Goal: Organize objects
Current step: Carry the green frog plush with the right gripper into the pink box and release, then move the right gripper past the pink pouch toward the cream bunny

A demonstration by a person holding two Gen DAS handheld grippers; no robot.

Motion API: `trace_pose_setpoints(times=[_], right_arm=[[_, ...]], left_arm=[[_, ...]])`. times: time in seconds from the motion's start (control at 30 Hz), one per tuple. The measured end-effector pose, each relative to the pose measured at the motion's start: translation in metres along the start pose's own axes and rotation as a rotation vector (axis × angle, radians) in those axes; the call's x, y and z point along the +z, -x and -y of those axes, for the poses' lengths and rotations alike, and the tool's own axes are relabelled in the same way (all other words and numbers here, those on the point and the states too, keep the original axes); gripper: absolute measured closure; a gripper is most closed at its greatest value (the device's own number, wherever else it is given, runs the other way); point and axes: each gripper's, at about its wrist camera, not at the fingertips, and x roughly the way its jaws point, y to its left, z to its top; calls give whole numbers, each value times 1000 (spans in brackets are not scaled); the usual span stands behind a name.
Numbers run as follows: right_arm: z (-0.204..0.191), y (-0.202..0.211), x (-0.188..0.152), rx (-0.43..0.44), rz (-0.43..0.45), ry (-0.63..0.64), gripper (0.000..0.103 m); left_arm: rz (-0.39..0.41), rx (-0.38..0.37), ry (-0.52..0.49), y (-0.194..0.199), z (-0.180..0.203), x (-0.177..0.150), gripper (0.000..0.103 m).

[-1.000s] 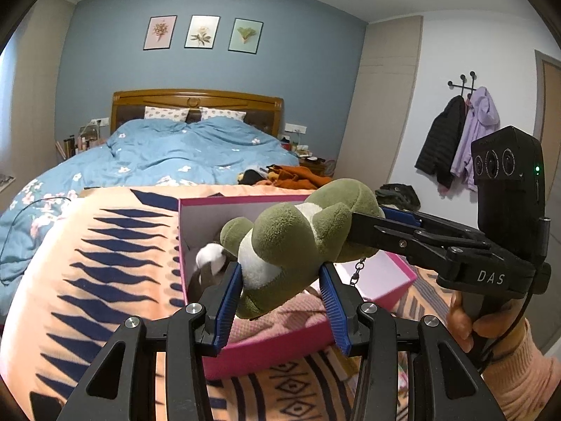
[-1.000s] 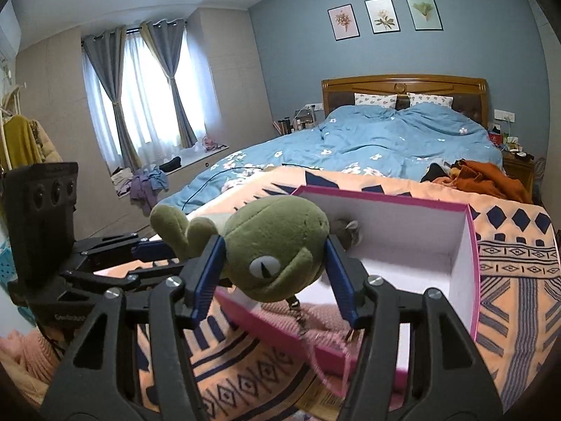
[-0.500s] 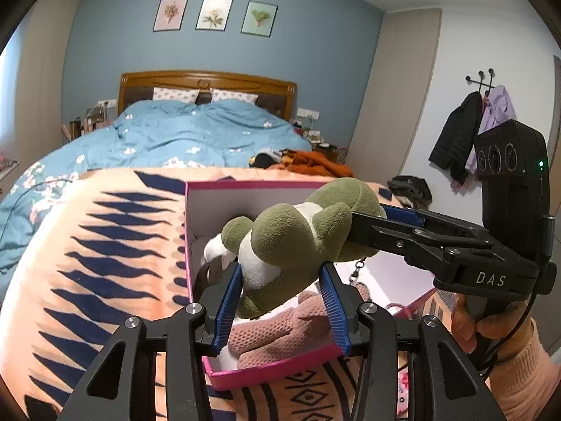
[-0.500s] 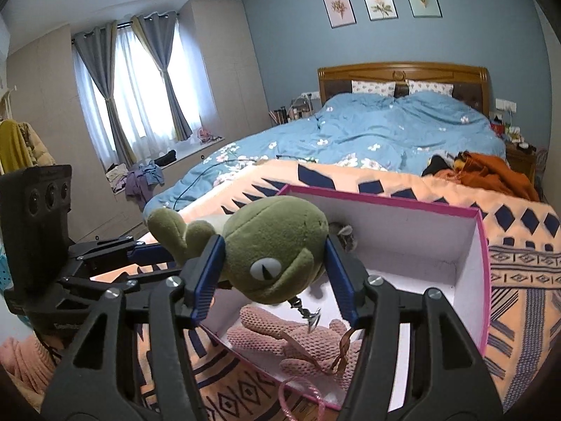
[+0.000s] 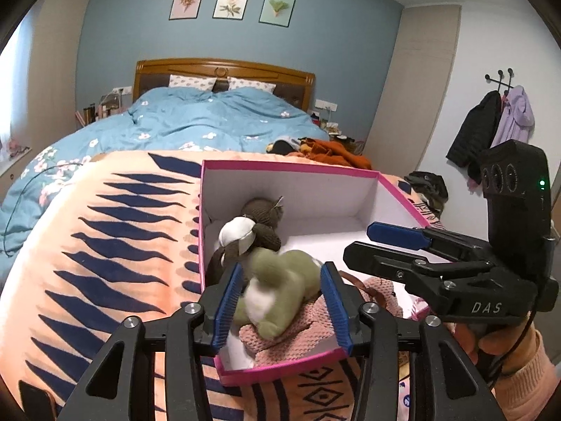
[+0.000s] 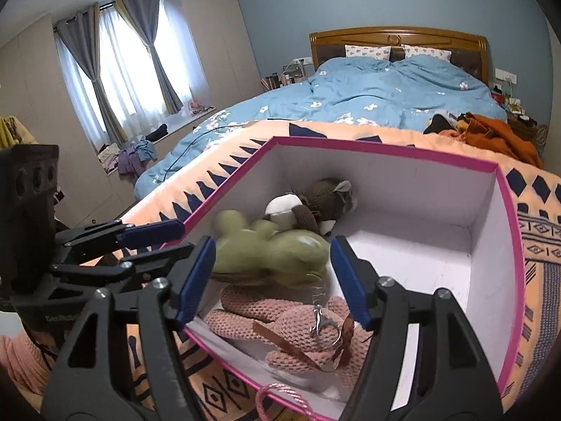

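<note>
Grippers hover at the near end of a pink-edged white cardboard box (image 5: 392,189) on an orange patterned blanket (image 5: 105,245). Left gripper (image 5: 278,301) and right gripper (image 6: 271,277) both hold jaws wide. Between them, a green plush frog (image 6: 270,252) lies inside on a pink knitted doll (image 6: 308,336), brown plush toy (image 5: 263,217) beyond.

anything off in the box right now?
Nothing broken or spilled. The green plush lies blurred, on its side across the pink knitted toy, in the pink box; both grippers open around it.
</note>
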Motion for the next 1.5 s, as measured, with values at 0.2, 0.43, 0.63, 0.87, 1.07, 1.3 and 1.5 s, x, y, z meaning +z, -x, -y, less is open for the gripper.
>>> trace_pose_setpoints(times=[0.2, 0.43, 0.63, 0.87, 1.07, 1.3, 1.5], right_arm=[[2, 18, -10, 21, 30, -37, 34], [2, 59, -28, 39, 97, -59, 33], [3, 89, -50, 29, 120, -67, 33], [5, 91, -87, -36, 53, -76, 33], [3, 81, -106, -118, 3, -34, 33], [5, 75, -114, -173, -10, -3, 33], [17, 73, -118, -189, -18, -35, 55]], left_arm=[[34, -28, -45, 13, 14, -11, 41], [57, -73, -86, 31, 34, -26, 39], [39, -129, -104, 35, 50, -45, 39], [-37, -173, -148, 21, 76, -70, 39], [-87, -192, -152, 12, 84, -84, 39], [-119, -200, -151, 9, 88, -92, 39], [-137, -203, -150, 7, 91, -95, 39]])
